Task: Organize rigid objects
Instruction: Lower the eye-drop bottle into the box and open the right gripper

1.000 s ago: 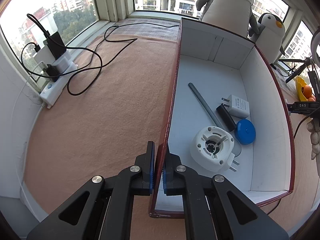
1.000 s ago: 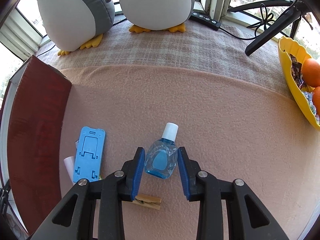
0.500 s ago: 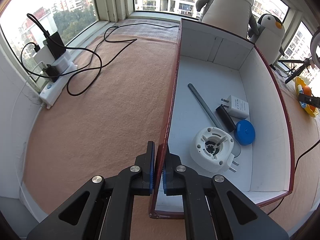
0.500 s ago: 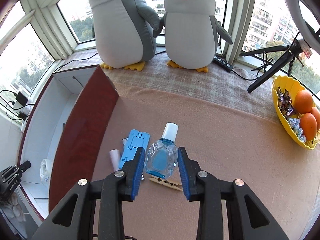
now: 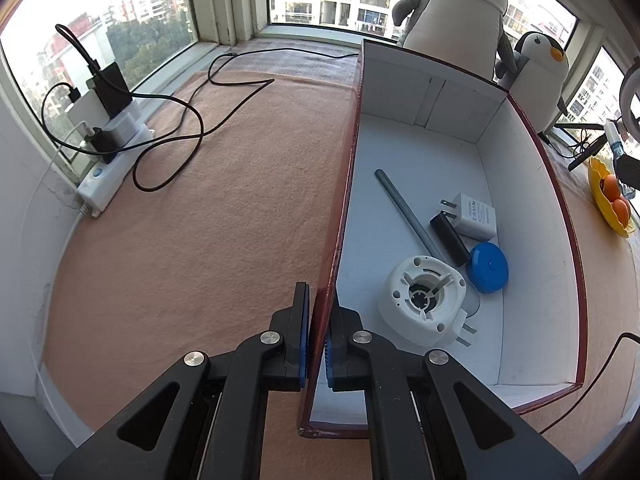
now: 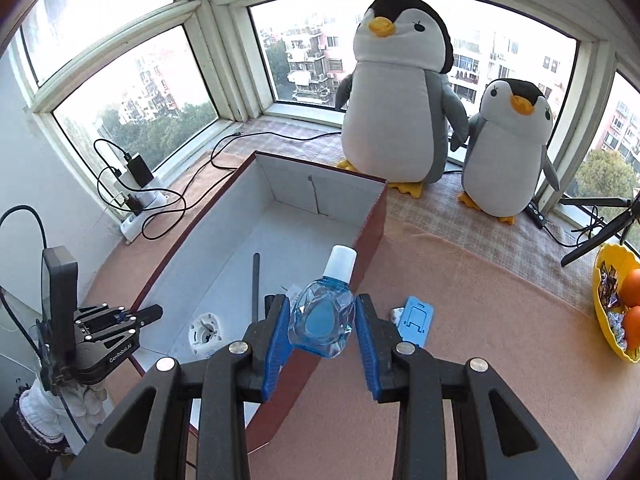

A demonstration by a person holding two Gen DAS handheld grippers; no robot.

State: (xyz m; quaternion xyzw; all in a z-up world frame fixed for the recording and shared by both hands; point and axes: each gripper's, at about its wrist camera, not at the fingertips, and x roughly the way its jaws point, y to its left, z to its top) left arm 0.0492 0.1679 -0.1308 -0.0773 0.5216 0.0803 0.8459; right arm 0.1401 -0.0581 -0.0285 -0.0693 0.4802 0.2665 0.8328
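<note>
Pinching the box (image 5: 340, 184) wall to steady it, left hand-held gripper (image 5: 318, 344) anchors while right hand-held gripper (image 6: 320, 322) holds the blue bottle (image 6: 323, 320) raised above the rim, box interior at 10 o'clock.

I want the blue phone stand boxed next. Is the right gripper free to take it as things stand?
Probably not: the right gripper is shut on the eye-drop bottle; the blue phone stand lies unobstructed beside it.
</note>
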